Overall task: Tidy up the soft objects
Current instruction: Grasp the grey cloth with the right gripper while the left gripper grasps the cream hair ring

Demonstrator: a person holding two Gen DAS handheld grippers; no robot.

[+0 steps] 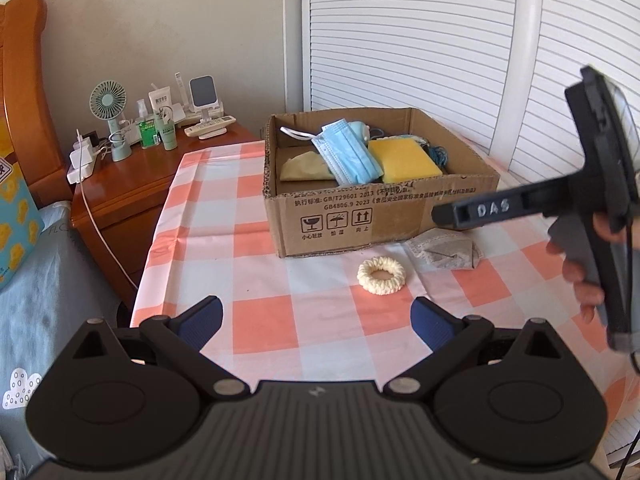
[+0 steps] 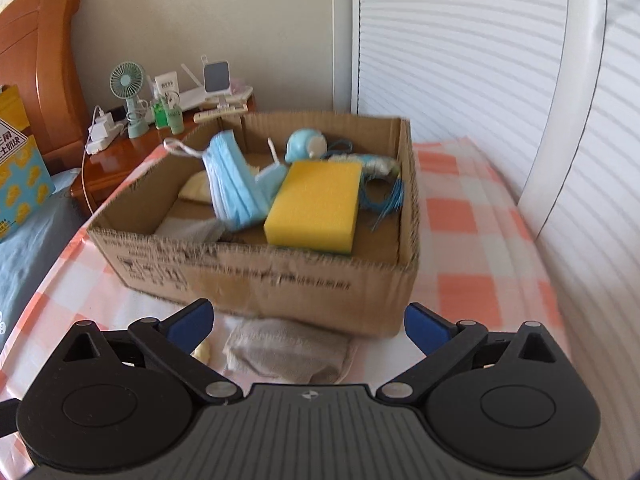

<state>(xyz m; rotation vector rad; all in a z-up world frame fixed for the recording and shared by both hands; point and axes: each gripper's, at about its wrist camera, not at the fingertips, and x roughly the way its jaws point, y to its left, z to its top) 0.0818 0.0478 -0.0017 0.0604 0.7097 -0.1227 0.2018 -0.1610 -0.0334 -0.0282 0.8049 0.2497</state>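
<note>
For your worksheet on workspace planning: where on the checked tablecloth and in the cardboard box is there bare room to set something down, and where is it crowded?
Free: the tablecloth left of the box, and the strip between the scrunchie and the left gripper. The box's near-left floor shows some bare cardboard. Crowded: its middle and right, with masks and sponge; the grey cloth lies against its front.

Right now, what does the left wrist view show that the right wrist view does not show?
Only the left wrist view shows the whole cream scrunchie on the checked tablecloth, and the right gripper from the side, near the box's front corner.

Only the right wrist view shows a grey cloth inside the box, and the right gripper wide open above the grey cloth on the table.

Both show the cardboard box holding the yellow sponge and blue face masks.
</note>
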